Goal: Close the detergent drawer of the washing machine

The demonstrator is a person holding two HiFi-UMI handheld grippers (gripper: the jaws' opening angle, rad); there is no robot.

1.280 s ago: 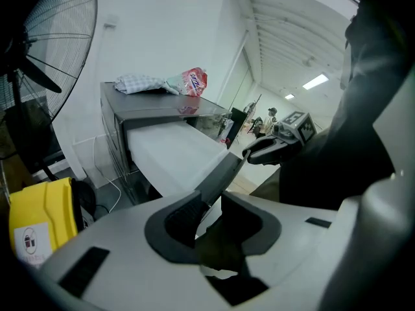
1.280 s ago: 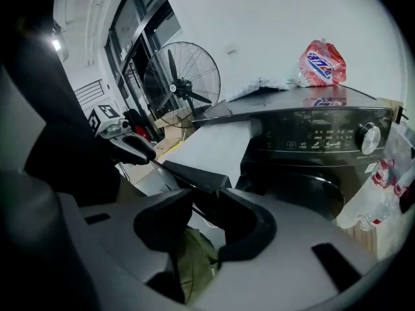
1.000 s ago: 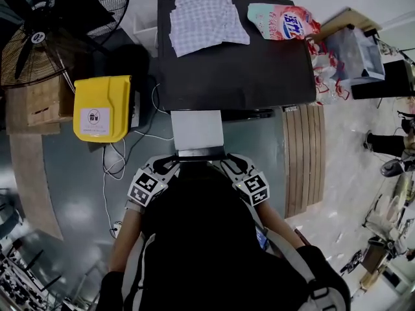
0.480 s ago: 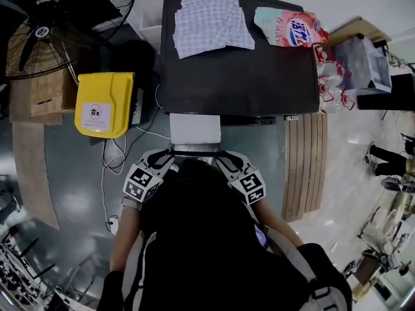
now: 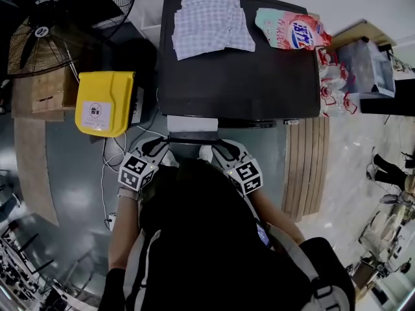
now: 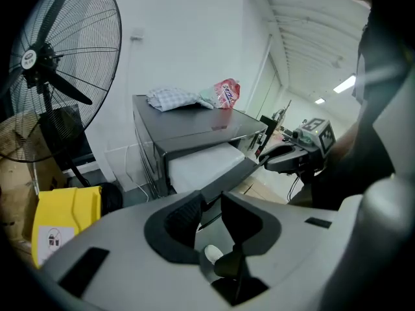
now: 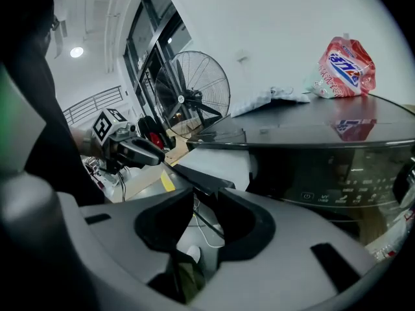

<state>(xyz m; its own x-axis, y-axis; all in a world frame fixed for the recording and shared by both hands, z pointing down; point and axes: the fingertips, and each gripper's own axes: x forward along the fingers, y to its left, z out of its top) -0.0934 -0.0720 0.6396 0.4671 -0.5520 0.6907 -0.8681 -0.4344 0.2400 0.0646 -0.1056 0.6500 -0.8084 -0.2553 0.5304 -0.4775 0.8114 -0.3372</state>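
The dark washing machine (image 5: 240, 76) stands ahead of me. Its white detergent drawer (image 5: 192, 124) sticks out a short way from the front at the left. My left gripper (image 5: 164, 148) is at the left end of the drawer's dark front panel (image 6: 228, 175), my right gripper (image 5: 212, 149) at its right end. In the left gripper view the jaws (image 6: 211, 206) stand open with the panel's edge running into the gap. The right gripper view shows the right gripper (image 7: 206, 206) open too, with the panel's corner (image 7: 204, 181) at the gap. Neither holds anything.
A checked cloth (image 5: 211, 21) and a detergent bag (image 5: 292, 31) lie on the machine's top. A yellow bin (image 5: 104, 103) and a large floor fan (image 5: 58, 18) stand to the left, with cables on the floor. Wooden slats (image 5: 308, 161) lie to the right.
The drawer has slid into the machine and now shows much less white. Both grippers have moved toward the machine with the drawer's front.
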